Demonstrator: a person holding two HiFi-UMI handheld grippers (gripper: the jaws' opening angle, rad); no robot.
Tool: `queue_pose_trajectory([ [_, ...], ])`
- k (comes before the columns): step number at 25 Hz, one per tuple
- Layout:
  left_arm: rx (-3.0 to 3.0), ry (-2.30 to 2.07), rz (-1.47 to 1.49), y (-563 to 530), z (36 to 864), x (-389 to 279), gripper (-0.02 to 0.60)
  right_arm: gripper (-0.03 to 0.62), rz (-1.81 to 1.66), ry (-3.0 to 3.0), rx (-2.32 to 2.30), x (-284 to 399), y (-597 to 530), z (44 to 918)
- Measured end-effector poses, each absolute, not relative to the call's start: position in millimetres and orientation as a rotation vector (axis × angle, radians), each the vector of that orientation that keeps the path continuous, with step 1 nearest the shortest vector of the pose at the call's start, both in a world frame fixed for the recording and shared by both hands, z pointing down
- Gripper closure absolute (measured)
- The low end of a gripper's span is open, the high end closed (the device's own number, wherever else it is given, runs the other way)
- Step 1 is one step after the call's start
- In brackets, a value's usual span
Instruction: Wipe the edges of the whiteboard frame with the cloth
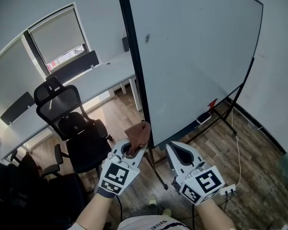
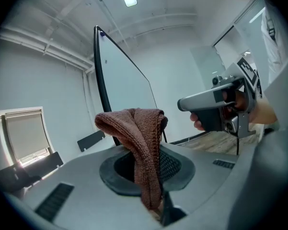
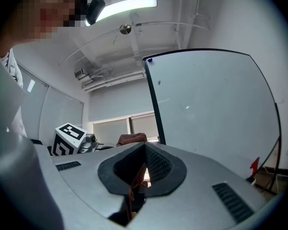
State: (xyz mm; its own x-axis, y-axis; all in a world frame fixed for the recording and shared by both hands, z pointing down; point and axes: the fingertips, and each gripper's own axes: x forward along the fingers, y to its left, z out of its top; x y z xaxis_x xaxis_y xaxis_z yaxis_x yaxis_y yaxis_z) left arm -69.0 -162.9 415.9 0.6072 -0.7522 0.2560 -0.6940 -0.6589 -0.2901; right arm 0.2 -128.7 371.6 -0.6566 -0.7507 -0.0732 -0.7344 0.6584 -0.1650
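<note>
A large whiteboard (image 1: pixel 196 51) stands on a floor stand, its black frame edge (image 1: pixel 134 61) running down to a lower corner just ahead of me. My left gripper (image 1: pixel 135 145) is shut on a brown cloth (image 1: pixel 139 132), which sticks up past the jaw tips close to that lower left frame corner. In the left gripper view the cloth (image 2: pixel 141 143) drapes over the jaws in front of the frame edge (image 2: pixel 103 80). My right gripper (image 1: pixel 175 150) is shut and holds nothing, just right of the left one. In the right gripper view the frame edge (image 3: pixel 153 99) rises ahead.
A black office chair (image 1: pixel 69 123) stands to the left by a long white desk (image 1: pixel 86 80). The board's stand legs (image 1: pixel 158 171) spread over the wood floor. A white cable (image 1: pixel 237 147) and a power strip (image 1: pixel 203 118) lie under the board.
</note>
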Motion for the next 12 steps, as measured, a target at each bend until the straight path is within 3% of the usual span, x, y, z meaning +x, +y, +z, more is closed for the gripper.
queue_pose_trajectory([
  [12, -2.609, 1.043, -0.630, -222.9, 430.8, -67.0, 0.520, 0.591, -0.109, 2.745, -1.363, -25.3, -197.5, 372.2],
])
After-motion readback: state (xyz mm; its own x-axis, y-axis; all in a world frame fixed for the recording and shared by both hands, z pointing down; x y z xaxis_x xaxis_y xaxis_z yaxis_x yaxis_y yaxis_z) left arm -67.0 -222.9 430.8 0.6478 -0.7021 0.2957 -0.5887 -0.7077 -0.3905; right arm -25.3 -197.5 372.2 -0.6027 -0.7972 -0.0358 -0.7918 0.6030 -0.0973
